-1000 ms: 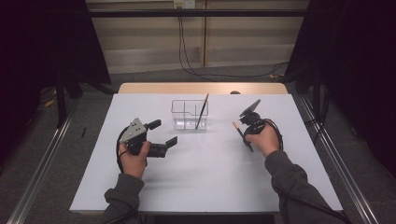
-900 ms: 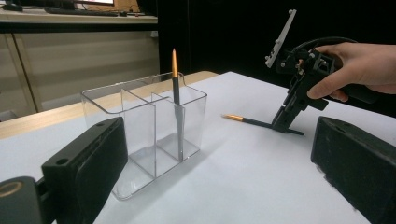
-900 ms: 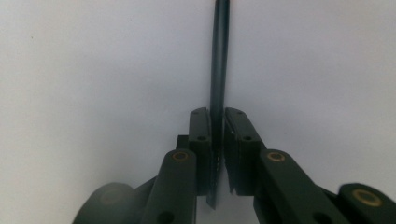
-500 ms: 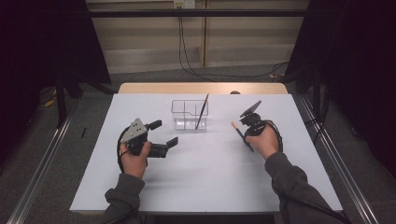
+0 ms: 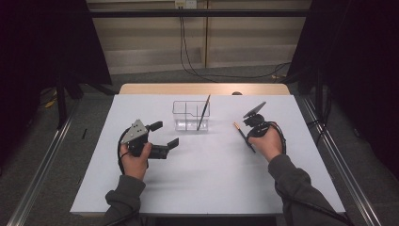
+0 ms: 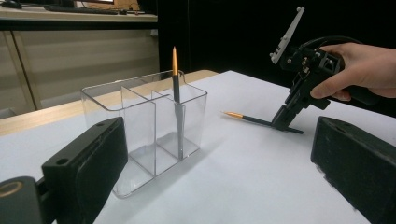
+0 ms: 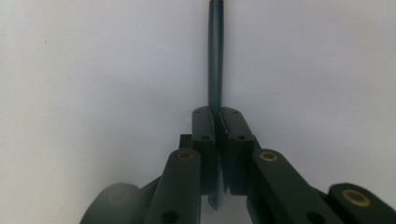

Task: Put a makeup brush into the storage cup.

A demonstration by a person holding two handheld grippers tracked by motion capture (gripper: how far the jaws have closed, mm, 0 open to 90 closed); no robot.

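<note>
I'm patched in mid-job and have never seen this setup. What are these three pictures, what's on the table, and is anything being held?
No robot arm here: a person holds a hand-operated two-jaw gripper in each hand. The high view looks down on the white table from above the person's side; the other two come from cameras riding on each gripper. The left gripper is open and holds nothing. The right gripper is shut on a dark pen with an orange tip, low at the table surface. In the middle stands a clear divided organizer, with a second pen standing in one compartment.
</note>
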